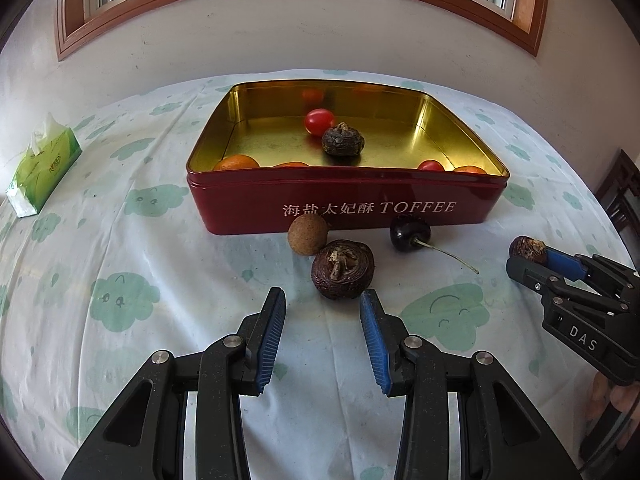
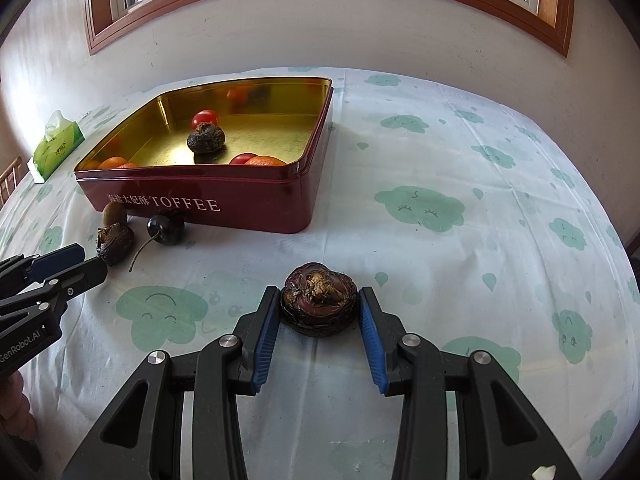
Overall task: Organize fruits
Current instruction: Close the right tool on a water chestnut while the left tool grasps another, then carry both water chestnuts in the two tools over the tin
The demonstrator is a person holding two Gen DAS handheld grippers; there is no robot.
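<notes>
A red TOFFEE tin (image 1: 400, 216) (image 2: 280, 200) with a gold inside holds cherry tomatoes (image 1: 319, 121), small oranges (image 1: 236, 162) and a dark water chestnut (image 1: 343, 140). In front of it lie a brown longan (image 1: 308, 234), a dark cherry (image 1: 410, 232) and another water chestnut (image 1: 343, 269). My left gripper (image 1: 323, 300) is open just short of that chestnut. My right gripper (image 2: 319, 300) has its jaws around a third water chestnut (image 2: 319, 304) on the cloth, the left pad touching it, the right pad with a small gap.
A green tissue pack (image 1: 42, 166) lies at the far left of the table. The cloud-patterned tablecloth (image 2: 480, 200) runs wide to the right of the tin. A wall and window stand behind the table. A dark chair (image 1: 624, 196) is at the right edge.
</notes>
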